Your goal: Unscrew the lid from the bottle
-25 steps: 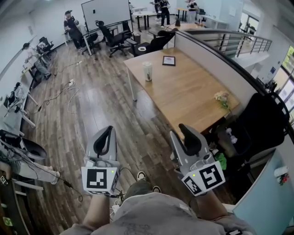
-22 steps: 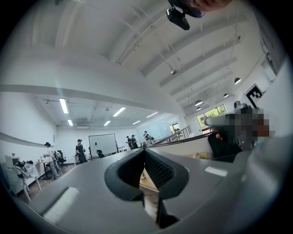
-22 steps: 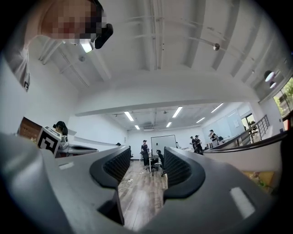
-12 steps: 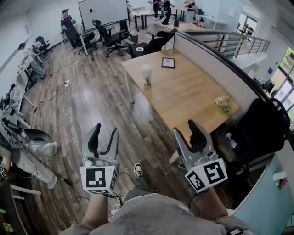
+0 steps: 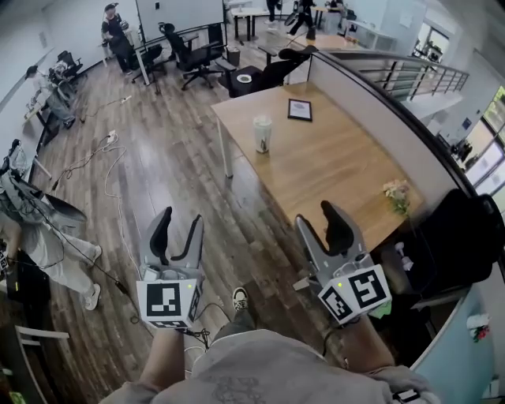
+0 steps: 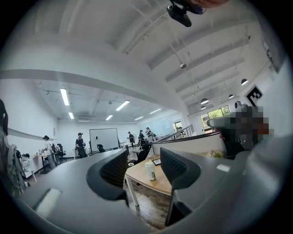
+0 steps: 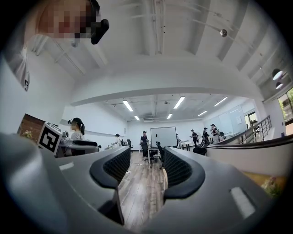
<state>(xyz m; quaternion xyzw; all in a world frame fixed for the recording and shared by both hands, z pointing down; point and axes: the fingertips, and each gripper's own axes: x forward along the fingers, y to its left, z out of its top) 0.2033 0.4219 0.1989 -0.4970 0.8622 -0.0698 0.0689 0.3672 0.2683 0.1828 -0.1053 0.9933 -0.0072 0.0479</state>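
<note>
The bottle (image 5: 262,134) is a pale, upright container with a white lid. It stands near the left edge of a long wooden table (image 5: 339,170), well ahead of both grippers. My left gripper (image 5: 180,225) is held over the wooden floor, open with nothing between its jaws. My right gripper (image 5: 317,221) hangs just short of the table's near corner, also open and empty. In the left gripper view the bottle (image 6: 150,170) shows far off in the gap of the left gripper (image 6: 143,160). The right gripper view shows only floor and distant desks beyond the right gripper (image 7: 143,157).
A framed card (image 5: 300,110) and a small bunch of flowers (image 5: 397,193) sit on the table. A low partition (image 5: 379,102) runs along its far side. A black chair (image 5: 454,229) stands at the right. Cables (image 5: 87,162) lie on the floor at left. People, office chairs and a whiteboard (image 5: 180,14) are far back.
Both grippers' jaws have gone from shut to open. The view has shifted so the table and bottle sit a little lower and nearer.
</note>
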